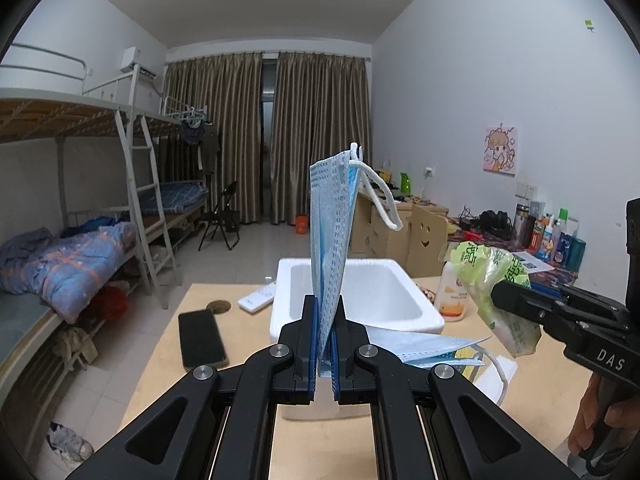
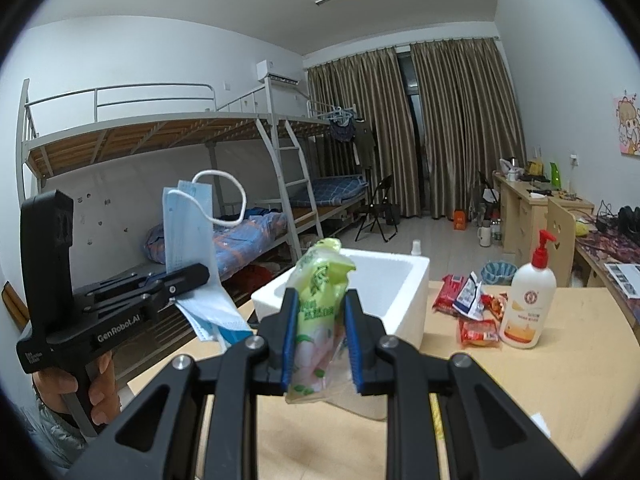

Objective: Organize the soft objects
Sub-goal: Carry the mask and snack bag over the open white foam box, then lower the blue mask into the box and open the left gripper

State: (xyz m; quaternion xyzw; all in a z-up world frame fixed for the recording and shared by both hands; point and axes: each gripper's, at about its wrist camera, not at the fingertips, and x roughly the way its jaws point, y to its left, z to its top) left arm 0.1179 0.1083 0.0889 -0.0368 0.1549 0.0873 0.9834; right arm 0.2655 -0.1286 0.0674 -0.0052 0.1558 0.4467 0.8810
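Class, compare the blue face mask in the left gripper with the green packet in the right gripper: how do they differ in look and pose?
The face mask is flat, pale blue with a white ear loop; the green packet is plump, glossy plastic with print. The mask stands upright, edge-on, above the left gripper; the packet leans in the right gripper. Both are soft, clamped and held near the white foam box.

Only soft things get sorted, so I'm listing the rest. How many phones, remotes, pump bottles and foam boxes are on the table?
Phone: 1
Remote: 1
Pump bottle: 1
Foam box: 1
Total: 4
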